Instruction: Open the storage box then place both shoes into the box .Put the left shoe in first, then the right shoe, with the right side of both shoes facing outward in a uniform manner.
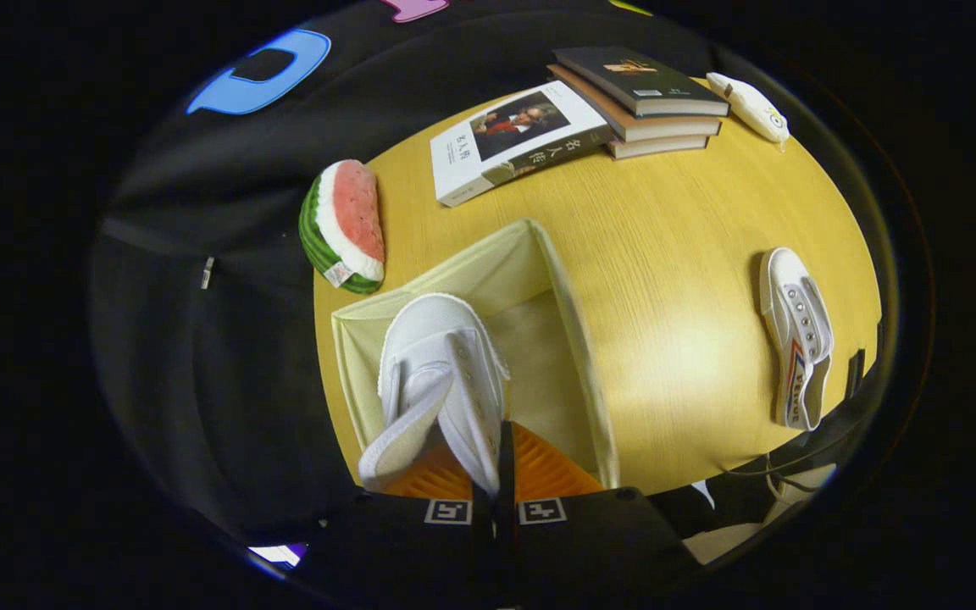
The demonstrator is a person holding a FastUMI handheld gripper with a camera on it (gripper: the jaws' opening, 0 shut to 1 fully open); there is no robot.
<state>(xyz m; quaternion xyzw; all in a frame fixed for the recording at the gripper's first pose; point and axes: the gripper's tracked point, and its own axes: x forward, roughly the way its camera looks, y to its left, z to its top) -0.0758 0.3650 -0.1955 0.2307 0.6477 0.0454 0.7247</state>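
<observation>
Orange fingers [539,470] of the gripper [501,483] pinch a white shoe [441,373] over the open box [573,339]; lettering on the second shoe [795,335] is too small to read.

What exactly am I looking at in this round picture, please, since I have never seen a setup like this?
A person holds a handheld two-finger gripper, and the camera rides on it, looking forward along its orange fingers. They are pinched on the edge of a white canvas shoe, held above an open cream storage box. On the wooden table lie a second white shoe, a watermelon-slice plush, a white-covered book, a stack of books and a small white packet.
</observation>
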